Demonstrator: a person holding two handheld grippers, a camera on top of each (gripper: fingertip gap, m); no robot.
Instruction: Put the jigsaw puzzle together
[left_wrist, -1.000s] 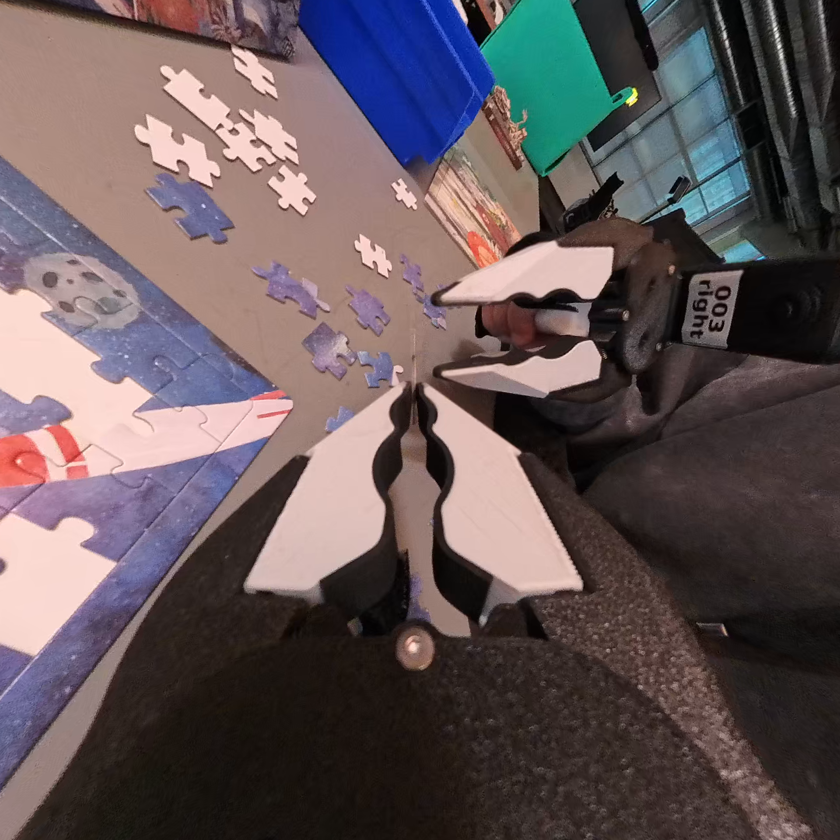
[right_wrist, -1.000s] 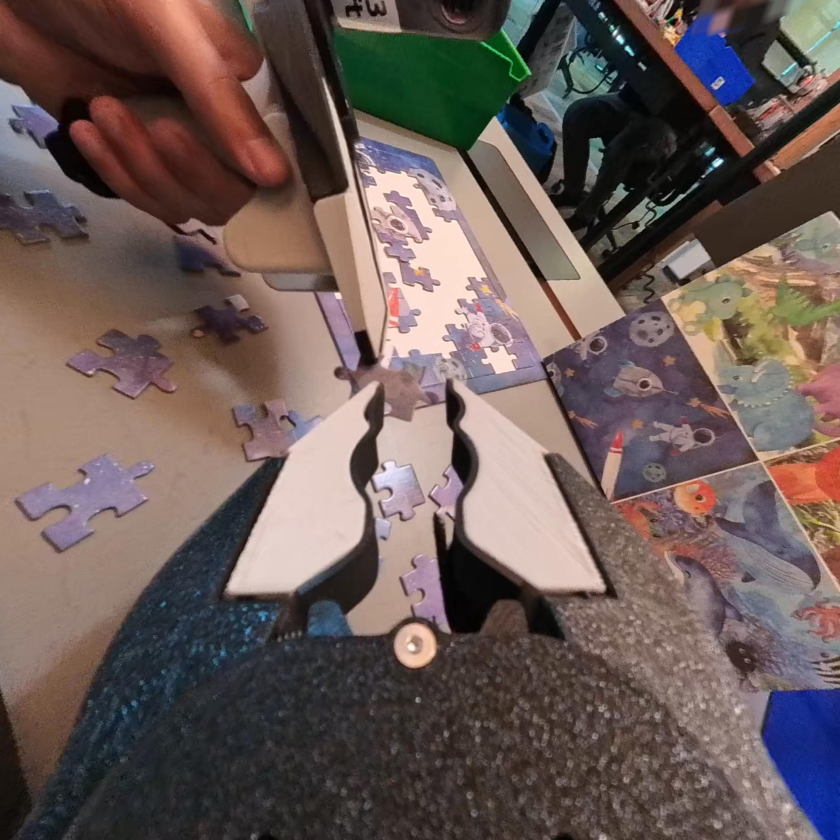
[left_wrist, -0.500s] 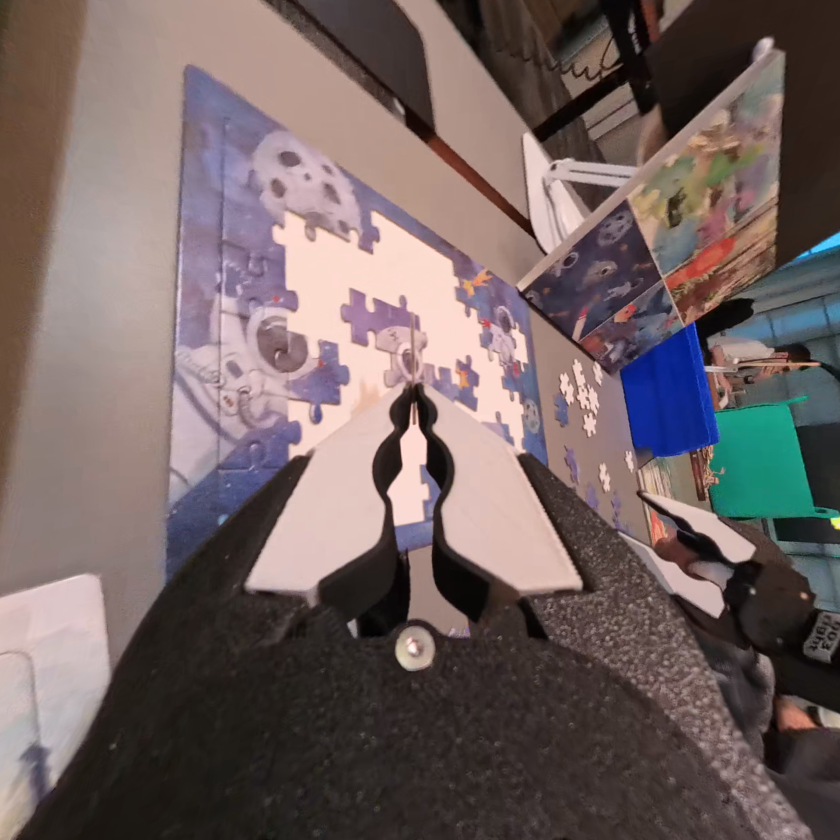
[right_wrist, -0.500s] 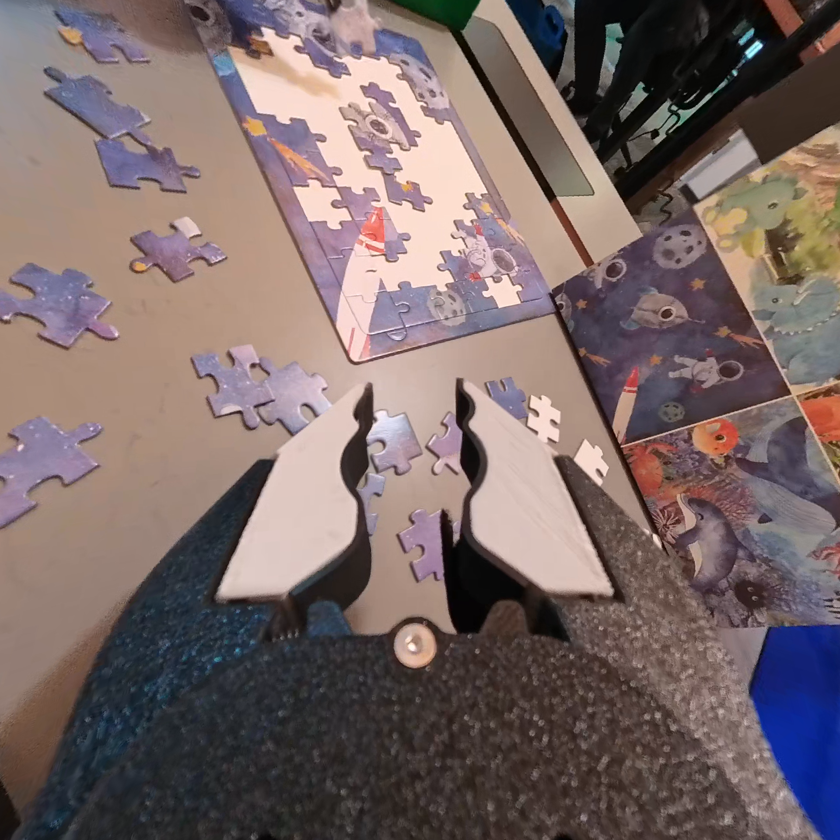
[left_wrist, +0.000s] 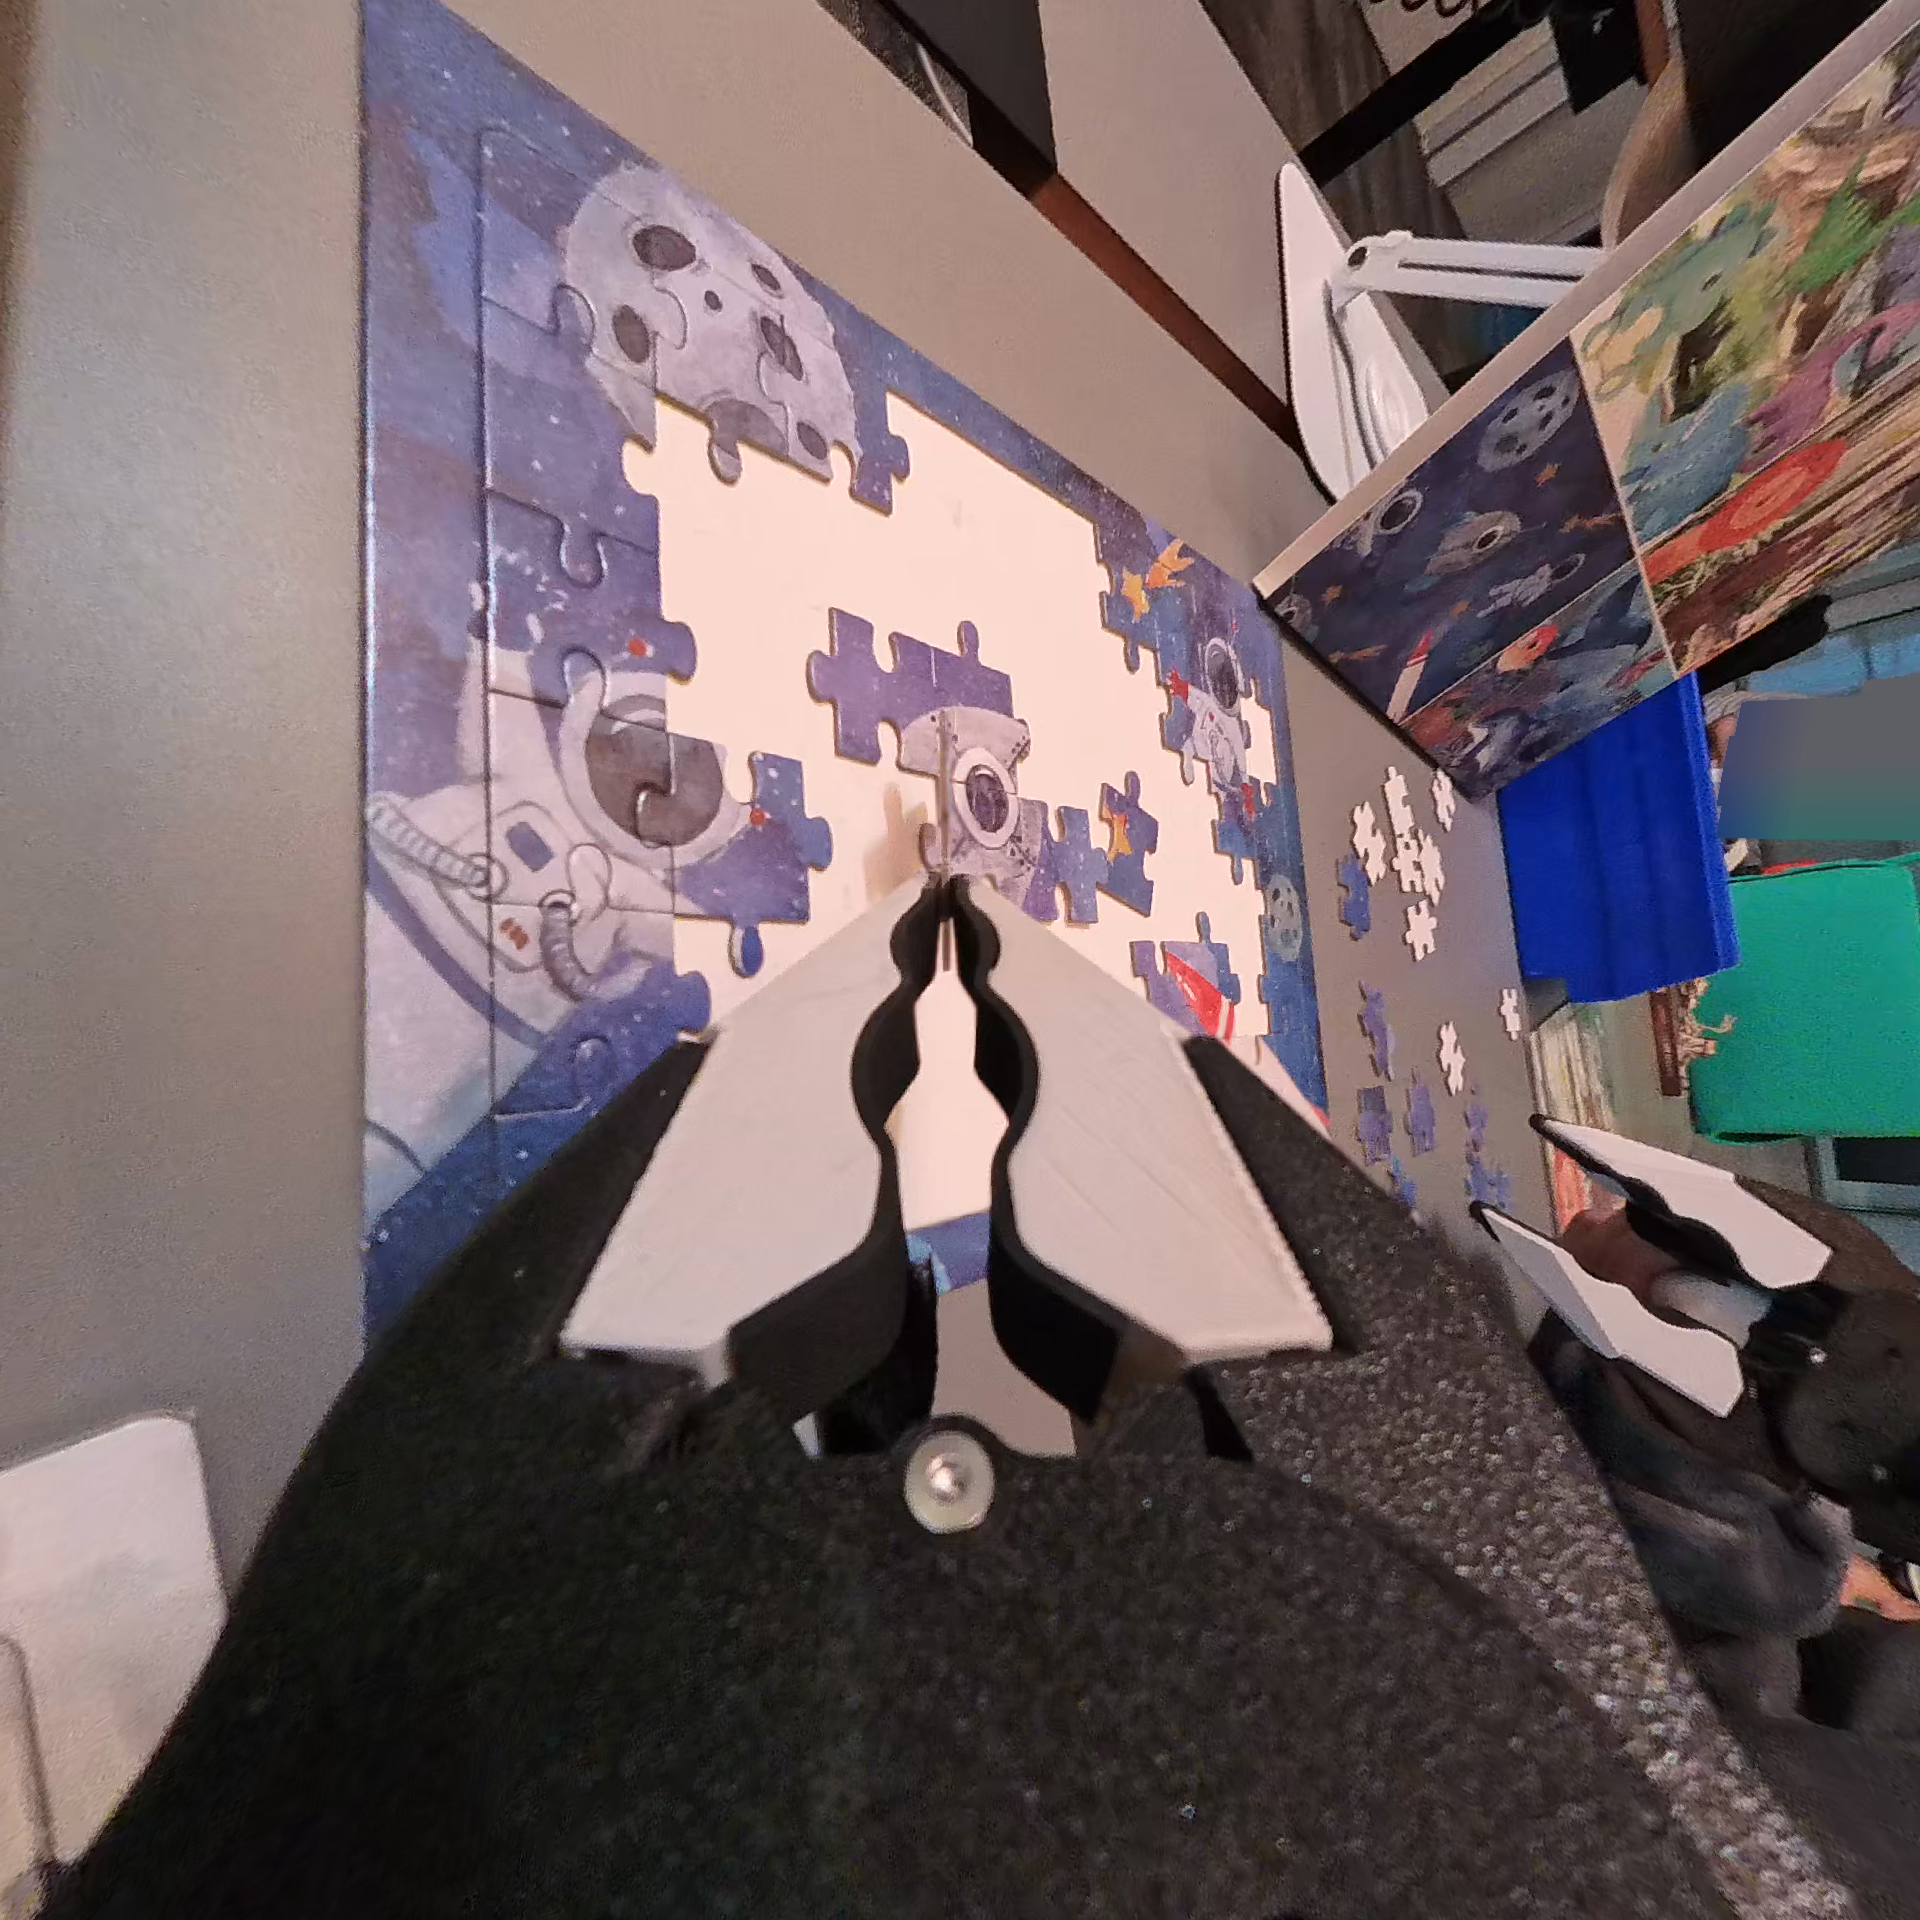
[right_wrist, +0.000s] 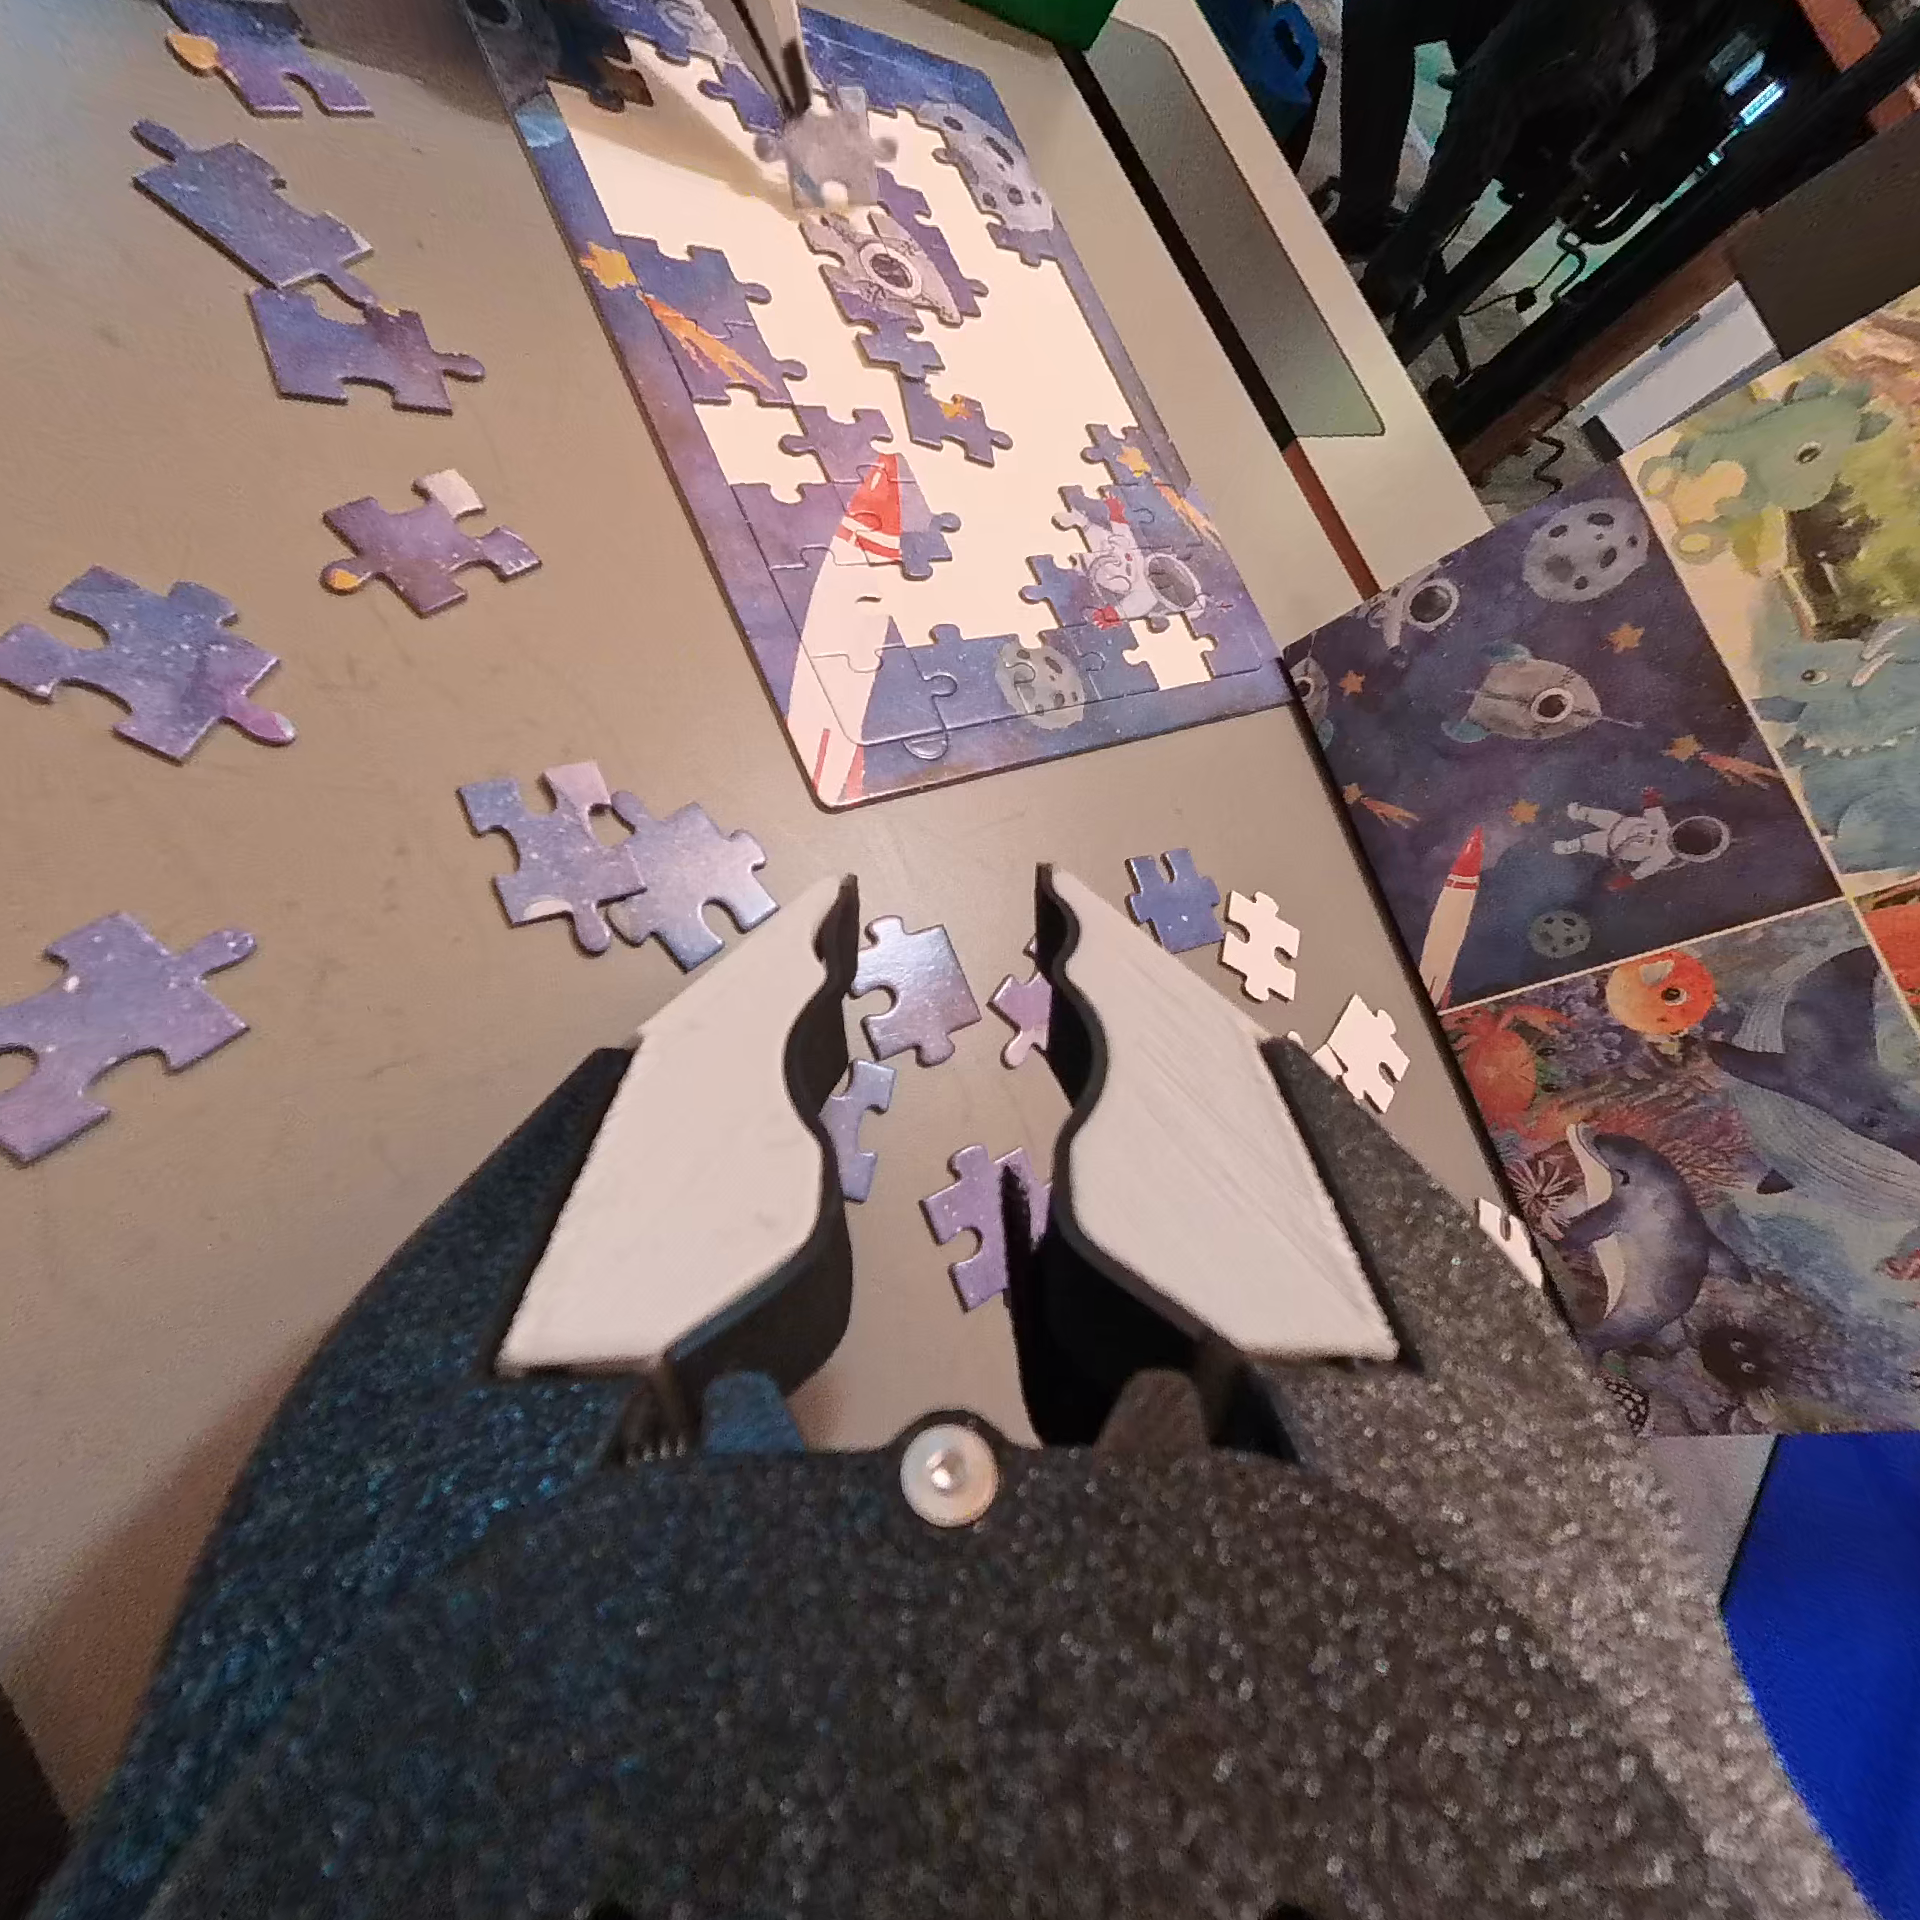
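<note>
**Held piece hangs edge-on over a half-filled puzzle**

The grey bench (right_wrist: 312, 1091) carries the space-scene puzzle board (right_wrist: 1039, 727), its border and corners mostly filled and a wide white gap left in the middle. The picture box (right_wrist: 1558, 790) lies just beside the board's near corner. Loose pieces (right_wrist: 623, 873) are scattered to the board's left and near side, some face down and white.

My left hand-held gripper (left_wrist: 943, 883) is pinched nearly closed on one puzzle piece (right_wrist: 831, 156), which I see only edge-on from its own camera; from the right camera it hangs over the far part of the board, beside the small spacecraft cluster (right_wrist: 888, 275). My right hand-held gripper (right_wrist: 945, 894) stands wide and empty above the loose pieces near the board's corner.

The risks, as I judge them: I cannot read the held piece's orientation from the left camera, so it may come down turned wrong and ride up on its neighbours. Pressing it home could shift the unanchored spacecraft cluster. The grip is on a thin edge; a twist could drop the piece. Lowering the right gripper could scatter the crowded pieces beneath it.
</note>
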